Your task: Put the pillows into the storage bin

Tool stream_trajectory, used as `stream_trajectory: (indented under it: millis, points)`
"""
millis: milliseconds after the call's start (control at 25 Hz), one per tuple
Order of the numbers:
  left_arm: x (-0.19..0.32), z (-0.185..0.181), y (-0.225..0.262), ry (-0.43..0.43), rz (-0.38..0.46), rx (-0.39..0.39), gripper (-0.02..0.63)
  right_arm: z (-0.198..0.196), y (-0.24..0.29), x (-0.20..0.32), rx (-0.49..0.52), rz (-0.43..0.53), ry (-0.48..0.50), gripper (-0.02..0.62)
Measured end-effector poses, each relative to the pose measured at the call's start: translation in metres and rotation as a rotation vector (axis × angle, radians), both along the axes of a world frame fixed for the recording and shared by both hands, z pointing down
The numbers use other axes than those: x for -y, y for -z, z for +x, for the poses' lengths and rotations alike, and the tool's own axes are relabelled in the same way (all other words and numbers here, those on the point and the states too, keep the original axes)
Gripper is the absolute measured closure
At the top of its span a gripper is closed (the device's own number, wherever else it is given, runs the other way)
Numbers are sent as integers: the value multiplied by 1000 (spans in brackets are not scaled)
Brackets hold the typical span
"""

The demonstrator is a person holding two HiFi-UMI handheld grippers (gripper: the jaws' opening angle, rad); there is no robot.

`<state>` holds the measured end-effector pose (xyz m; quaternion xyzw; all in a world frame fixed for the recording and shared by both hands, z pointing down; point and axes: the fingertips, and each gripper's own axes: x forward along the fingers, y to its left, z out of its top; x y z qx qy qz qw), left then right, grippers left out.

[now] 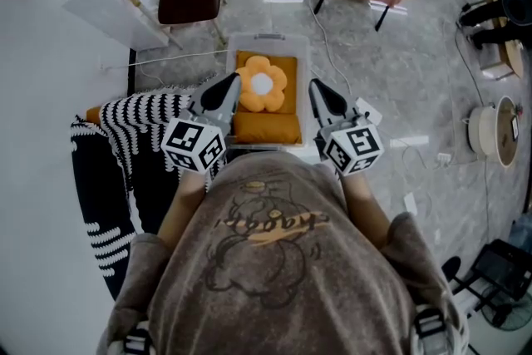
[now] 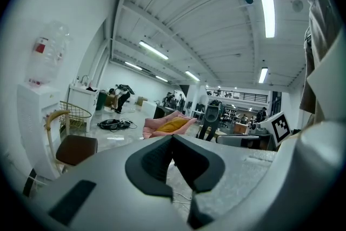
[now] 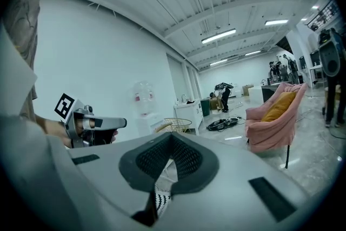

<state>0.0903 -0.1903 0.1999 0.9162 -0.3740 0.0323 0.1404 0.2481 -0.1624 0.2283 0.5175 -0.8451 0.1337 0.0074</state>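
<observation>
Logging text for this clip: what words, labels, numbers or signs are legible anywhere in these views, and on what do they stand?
No text reads cleanly in any view.
Sweatshirt print: one cursive word, seen upside down, not legible.
Red label on the water bottle: too small to read.
Left cube and right cube: black-and-white square patterns only, no letters or numbers.

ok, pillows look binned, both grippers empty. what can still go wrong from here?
1. The yellow-orange flower-shaped pillow lies loose atop the orange square cushion in the pale plastic storage bin; it might slip out if the bin is moved.
2. The black-and-white striped fabric and thin white cable on the floor beside the bin could catch a foot.
</observation>
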Motion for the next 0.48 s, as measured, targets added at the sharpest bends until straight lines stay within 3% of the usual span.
stream_trajectory:
  millis: [480]
  points:
    - [-3,3,-2,-5,-23,-13,603,2,1,-4,0,-1,-17,594]
